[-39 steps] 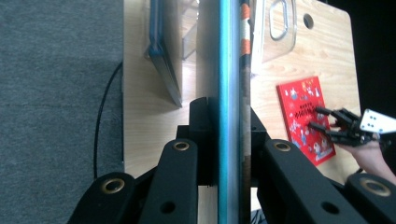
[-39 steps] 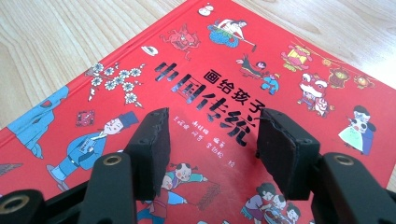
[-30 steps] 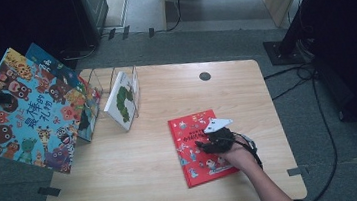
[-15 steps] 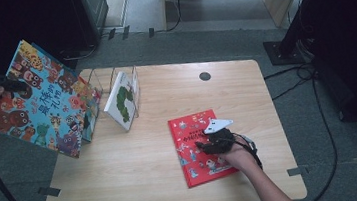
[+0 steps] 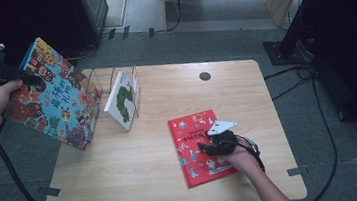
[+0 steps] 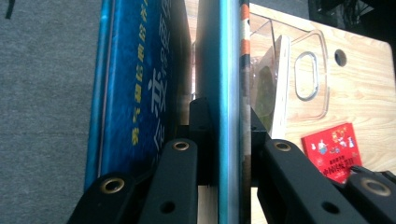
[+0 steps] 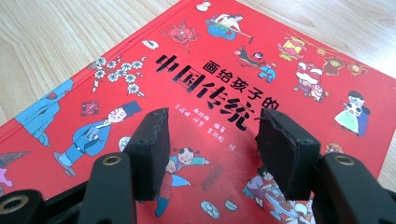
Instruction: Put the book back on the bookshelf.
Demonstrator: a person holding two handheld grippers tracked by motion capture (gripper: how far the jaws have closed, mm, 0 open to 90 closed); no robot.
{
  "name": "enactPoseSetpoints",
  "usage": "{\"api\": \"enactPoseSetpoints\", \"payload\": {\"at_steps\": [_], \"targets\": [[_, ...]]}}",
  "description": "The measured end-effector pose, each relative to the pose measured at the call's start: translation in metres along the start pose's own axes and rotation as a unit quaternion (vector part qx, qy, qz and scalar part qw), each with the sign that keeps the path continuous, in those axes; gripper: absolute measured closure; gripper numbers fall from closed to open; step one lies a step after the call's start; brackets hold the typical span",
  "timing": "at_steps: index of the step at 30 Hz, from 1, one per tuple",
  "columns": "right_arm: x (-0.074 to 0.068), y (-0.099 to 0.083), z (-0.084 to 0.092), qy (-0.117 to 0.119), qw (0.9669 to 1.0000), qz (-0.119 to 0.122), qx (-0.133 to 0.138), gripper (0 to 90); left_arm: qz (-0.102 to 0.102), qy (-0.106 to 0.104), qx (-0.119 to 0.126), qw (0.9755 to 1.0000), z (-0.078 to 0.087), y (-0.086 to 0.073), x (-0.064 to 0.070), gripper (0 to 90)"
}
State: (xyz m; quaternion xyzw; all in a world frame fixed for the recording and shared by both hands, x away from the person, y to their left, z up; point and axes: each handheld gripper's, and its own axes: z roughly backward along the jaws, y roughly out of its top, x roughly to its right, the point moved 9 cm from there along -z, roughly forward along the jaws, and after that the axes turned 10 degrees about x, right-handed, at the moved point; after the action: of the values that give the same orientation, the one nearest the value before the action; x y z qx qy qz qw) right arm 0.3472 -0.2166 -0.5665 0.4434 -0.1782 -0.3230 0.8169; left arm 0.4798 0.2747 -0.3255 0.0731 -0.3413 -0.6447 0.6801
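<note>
Left tongs clamp the large blue picture book, held off the bench's left edge.
I see its cover tilted, long axis slanting down toward the clear plastic rack holding a white book; right tongs gape, pads resting on the flat red book.

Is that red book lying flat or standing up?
Flat. The red book lies cover-up on the table, with the right gripper open just above it.
</note>
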Motion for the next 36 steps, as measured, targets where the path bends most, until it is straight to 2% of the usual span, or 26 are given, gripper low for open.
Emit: {"api": "enactPoseSetpoints", "payload": {"at_steps": [9,13,14,15,17,20,23,29,31,33,36], "targets": [[0.0,-0.001,0.001,0.002,1.0,-0.003,-0.001,43.4,-0.015,0.008,-0.009,0.9998,-0.022,0.0,0.0,81.2],[0.001,-0.001,0.001,0.003,1.0,-0.002,0.0,43.3,-0.005,-0.005,-0.009,0.9999,-0.024,-0.001,-0.002,79.8],[0.001,-0.001,0.001,0.003,1.0,-0.002,0.0,43.2,0.002,-0.007,-0.006,1.0,-0.023,-0.001,-0.003,78.9],[0.001,-0.001,0.001,0.003,1.0,-0.003,0.0,43.2,0.011,-0.01,0.01,0.9998,-0.021,0.001,-0.004,77.4],[0.001,-0.001,0.001,0.002,1.0,-0.004,0.001,43.1,0.015,-0.03,0.026,0.9991,-0.017,0.005,-0.003,74.2],[0.0,-0.001,0.001,0.001,1.0,-0.004,0.0,43.2,0.002,-0.03,0.025,0.9992,-0.017,0.005,0.004,66.0],[0.0,-0.001,0.001,0.001,1.0,-0.005,0.0,43.2,-0.001,-0.035,0.024,0.9991,-0.014,0.007,0.011,60.9],[0.0,-0.001,0.001,0.002,1.0,-0.005,0.002,43.0,0.007,-0.034,0.038,0.9987,0.006,0.017,0.006,56.8],[0.0,-0.001,0.001,0.002,1.0,-0.006,0.001,42.9,0.012,-0.052,0.041,0.9977,0.011,0.018,0.007,58.4],[0.0,-0.001,0.001,0.002,1.0,-0.006,0.001,42.9,0.012,-0.055,0.044,0.9974,0.016,0.019,0.008,58.4],[0.0,-0.001,0.001,0.002,1.0,-0.005,0.001,42.9,0.0,-0.064,0.041,0.9971,0.02,0.018,0.013,58.2]]}}
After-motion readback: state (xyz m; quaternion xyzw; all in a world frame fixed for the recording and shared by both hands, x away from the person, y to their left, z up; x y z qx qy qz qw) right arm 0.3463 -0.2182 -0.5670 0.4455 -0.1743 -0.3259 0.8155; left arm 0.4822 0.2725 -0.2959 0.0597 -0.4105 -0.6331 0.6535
